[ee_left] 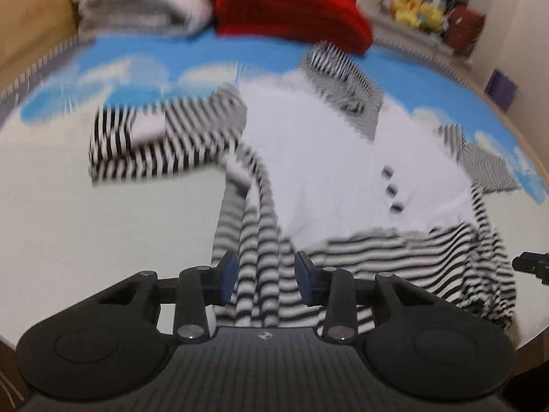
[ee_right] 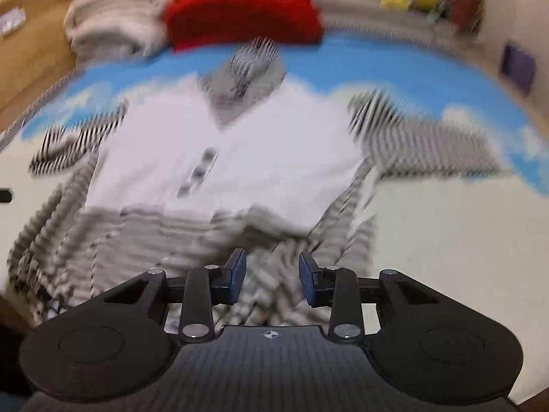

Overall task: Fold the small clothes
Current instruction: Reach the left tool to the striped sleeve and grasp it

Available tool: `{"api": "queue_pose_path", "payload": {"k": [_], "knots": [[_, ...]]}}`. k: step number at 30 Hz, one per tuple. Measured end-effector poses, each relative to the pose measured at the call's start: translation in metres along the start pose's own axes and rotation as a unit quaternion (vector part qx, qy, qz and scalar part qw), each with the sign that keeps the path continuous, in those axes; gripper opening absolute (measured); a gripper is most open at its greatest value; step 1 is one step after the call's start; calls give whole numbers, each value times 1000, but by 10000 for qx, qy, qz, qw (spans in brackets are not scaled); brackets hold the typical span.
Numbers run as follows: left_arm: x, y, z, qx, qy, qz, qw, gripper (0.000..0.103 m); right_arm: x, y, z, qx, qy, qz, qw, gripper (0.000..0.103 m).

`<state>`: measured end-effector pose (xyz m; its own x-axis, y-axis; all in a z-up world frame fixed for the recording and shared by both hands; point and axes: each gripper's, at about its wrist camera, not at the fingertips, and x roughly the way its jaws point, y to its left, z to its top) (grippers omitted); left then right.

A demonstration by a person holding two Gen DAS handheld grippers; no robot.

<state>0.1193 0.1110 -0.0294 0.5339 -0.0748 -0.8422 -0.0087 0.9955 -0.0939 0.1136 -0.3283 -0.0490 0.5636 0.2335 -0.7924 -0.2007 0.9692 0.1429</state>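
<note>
Left gripper point(ee_left: 266, 279) sits at the near edge of the top point(ee_left: 329, 171), jaws apart w/ a bunched striped fold running up between the pads. Fabric fills the gap but pads aren't pinching it, so I read it as open and straddling the hem, prob. lined up to take hold. The top lies front-up on the cloud-print sheet point(ee_left: 144, 55), white chest panel w/ three dark buttons point(ee_left: 391, 189), striped hem nearest me. Its sleeve point(ee_left: 144, 144) on this side is flung outward and doubled over itself, not tucked in yet.

Right gripper point(ee_right: 272, 276) mirrors it at the other hem corner: jaws apart, striped cloth under and between the pads, no clamp I can see. View is v. blurred, so whether the pads touch the fabric I can't tell. The other sleeve point(ee_right: 429, 144) stretches flat out to the right.

Both tools at the hem makes sense to me for lifting the bottom edge up toward the collar point(ee_right: 247, 68). Towels point(ee_right: 113, 24) and red pillow point(ee_right: 240, 13) sit at the far end, well apart from the work.
</note>
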Motion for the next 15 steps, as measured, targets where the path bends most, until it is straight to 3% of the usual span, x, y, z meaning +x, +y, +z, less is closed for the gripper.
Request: {"api": "queue_pose_path", "payload": {"k": [4,7,11,12,14,15], "knots": [[26,9,-2,-318,397,-352,9981,45,32,15,0,-96,436,50,9990,49],[39,10,-3,-329,652,-181,9972,54,53,19,4,-95,772,51,9970,50],[47,10,-6,-420,887,-109,9951,56,75,30,-5,-413,1097,-43,9931,49],[48,9,-5,-465,900,-173,9947,57,75,34,-9,-539,1126,17,9922,32],[49,6,-5,-473,905,-247,9945,58,68,37,-14,-753,1166,206,9901,8],[50,4,-5,-438,916,-254,9945,58,59,37,-17,-858,1138,319,9893,6]]}}
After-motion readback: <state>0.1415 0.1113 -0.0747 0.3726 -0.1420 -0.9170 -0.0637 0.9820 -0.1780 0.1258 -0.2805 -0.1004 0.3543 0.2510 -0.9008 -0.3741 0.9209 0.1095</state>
